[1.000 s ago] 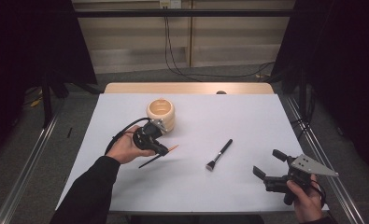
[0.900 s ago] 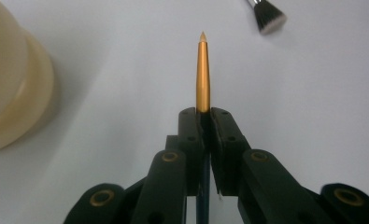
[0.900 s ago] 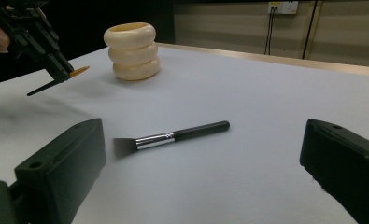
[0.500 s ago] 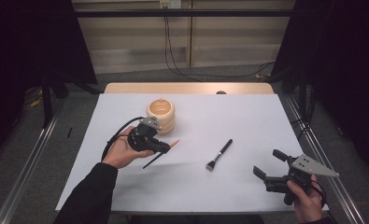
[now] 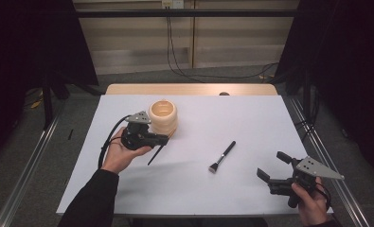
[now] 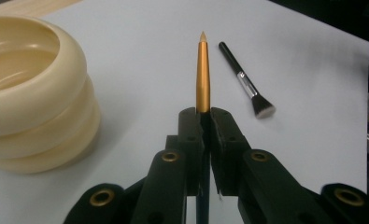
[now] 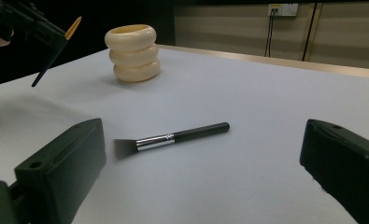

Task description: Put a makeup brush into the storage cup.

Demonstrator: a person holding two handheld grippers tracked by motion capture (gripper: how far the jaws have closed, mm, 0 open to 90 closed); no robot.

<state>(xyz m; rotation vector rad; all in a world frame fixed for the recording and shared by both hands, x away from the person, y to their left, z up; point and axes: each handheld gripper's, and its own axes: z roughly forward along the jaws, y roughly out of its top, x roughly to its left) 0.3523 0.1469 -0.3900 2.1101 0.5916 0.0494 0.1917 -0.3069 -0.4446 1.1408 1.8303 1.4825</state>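
Slim gold-and-black brush in carriage toward ribbed cream ring-stacked holder.
Left gripper clamped on it; right gripper gapes, idle. Next: tip upright over opening.

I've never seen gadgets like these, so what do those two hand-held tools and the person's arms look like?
Both are black, pistol-like tools. The left gripper carries a grey three-cornered plate on top and trails a black cable. Up close its jaws are flat black blocks on linked bars with brass-coloured pivot rings. The right gripper has the same plate, dotted with small holes. The left arm wears a black sleeve.
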